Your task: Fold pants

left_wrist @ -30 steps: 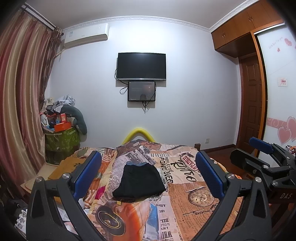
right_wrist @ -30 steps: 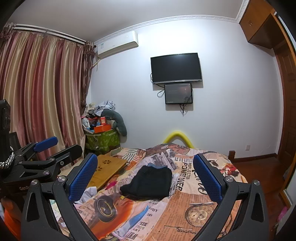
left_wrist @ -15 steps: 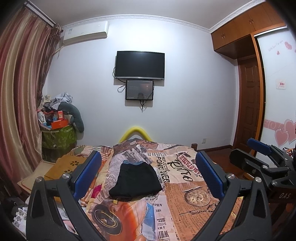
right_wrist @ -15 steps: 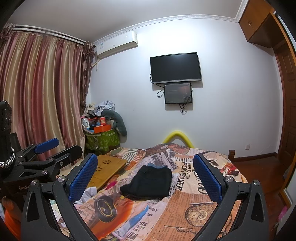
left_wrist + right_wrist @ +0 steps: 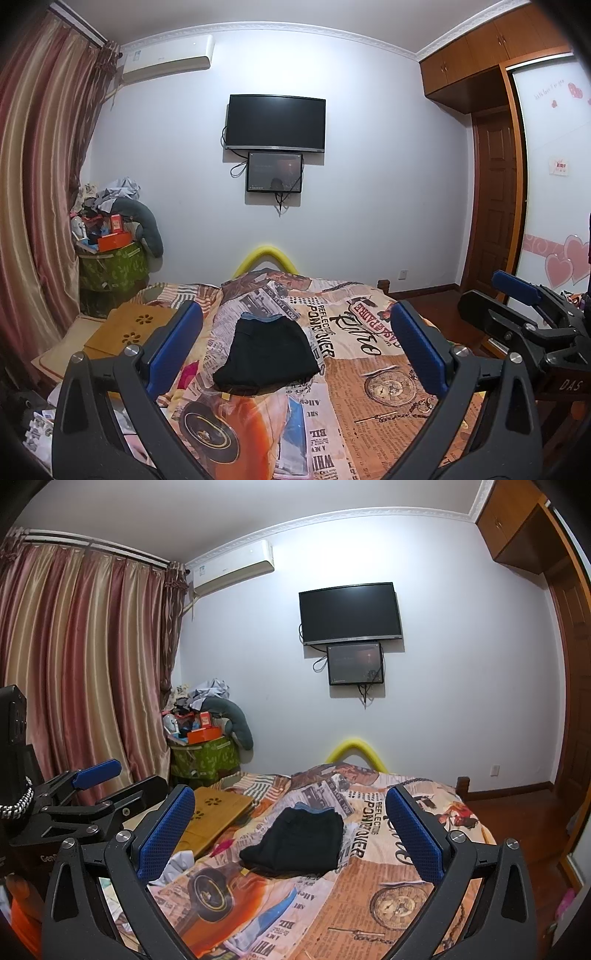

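A: Where are the pants (image 5: 266, 352)?

B: Folded into a dark, compact stack on the bed (image 5: 384, 402), about midway between its left and right edges and closer to the far end than to you. A strip of blue fabric (image 5: 264, 316) shows at the stack's far edge; you probably can't tell from here whether it belongs to the pants or lies under them.

A: And your two tools?

B: Your left gripper (image 5: 295, 349) hangs above the near end of the bed with its blue pads (image 5: 177, 345) spread wide, nothing between them. Your right gripper (image 5: 290, 832) is the same: fingers far apart, holding nothing, well clear of the pants. From the left camera you can see the right gripper off to the right edge of the bed, and from the right camera the left gripper (image 5: 110, 786) sits by the curtain (image 5: 81, 672) side.

A: What else is around the bed?

B: A wooden lap tray (image 5: 216, 814) lies along the bed's left edge. A green bin (image 5: 205, 757) heaped with clutter stands in the far left corner of the room. A television (image 5: 275, 123) hangs on the far wall with a smaller screen (image 5: 275, 171) just below it, and a yellow arch (image 5: 267, 256) rises at the bed's far end.
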`<state>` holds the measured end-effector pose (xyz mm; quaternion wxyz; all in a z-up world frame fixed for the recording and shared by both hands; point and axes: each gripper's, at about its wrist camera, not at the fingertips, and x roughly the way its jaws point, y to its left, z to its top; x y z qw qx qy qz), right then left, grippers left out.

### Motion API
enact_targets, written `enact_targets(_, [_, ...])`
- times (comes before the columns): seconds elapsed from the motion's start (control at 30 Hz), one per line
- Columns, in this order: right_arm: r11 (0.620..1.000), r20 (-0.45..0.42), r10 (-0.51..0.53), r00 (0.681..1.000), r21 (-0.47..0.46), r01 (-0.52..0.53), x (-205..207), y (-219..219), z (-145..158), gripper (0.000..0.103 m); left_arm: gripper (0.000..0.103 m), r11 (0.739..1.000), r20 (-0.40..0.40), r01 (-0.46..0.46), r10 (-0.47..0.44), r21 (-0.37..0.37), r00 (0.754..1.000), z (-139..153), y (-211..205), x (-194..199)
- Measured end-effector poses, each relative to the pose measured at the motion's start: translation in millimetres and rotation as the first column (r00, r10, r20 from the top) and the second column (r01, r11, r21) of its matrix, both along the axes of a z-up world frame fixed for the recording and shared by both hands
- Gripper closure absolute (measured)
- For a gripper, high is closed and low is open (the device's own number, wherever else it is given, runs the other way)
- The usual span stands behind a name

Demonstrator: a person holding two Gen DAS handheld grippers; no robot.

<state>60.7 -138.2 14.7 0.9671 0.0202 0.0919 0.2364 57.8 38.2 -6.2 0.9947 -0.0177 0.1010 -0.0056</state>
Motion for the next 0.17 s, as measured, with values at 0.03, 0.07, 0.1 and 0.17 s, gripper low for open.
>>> enact_targets(0.03, [1.0, -0.001, -0.001, 1.0, 0.0, 0.001, 0.4, -0.1, -0.2, 0.0, 0.0, 1.0, -0.001, 0.0, 0.0, -0.003, 1.0, 0.0, 0.4, 0.9])
enact_targets(0.07, [1.0, -0.002, 0.0, 1.0, -0.001, 0.0, 0.1, 0.3, 0.1, 0.0, 0.0, 1.0, -0.002, 0.002, -0.002, -0.007, 1.0, -0.7, 1.1, 1.1])
enact_targets(0.1, [1.0, -0.003, 0.0, 1.0, -0.001, 0.0, 0.0, 0.8, 0.1, 0.0, 0.0, 1.0, -0.003, 0.004, -0.004, -0.008, 1.0, -1.0, 1.2, 1.1])
enact_targets(0.17, [1.0, -0.005, 0.0, 1.0, -0.002, 0.0, -0.7, 1.6, -0.3, 0.0, 0.0, 1.0, -0.004, 0.001, -0.001, -0.004, 1.0, -2.0, 1.0, 1.0])
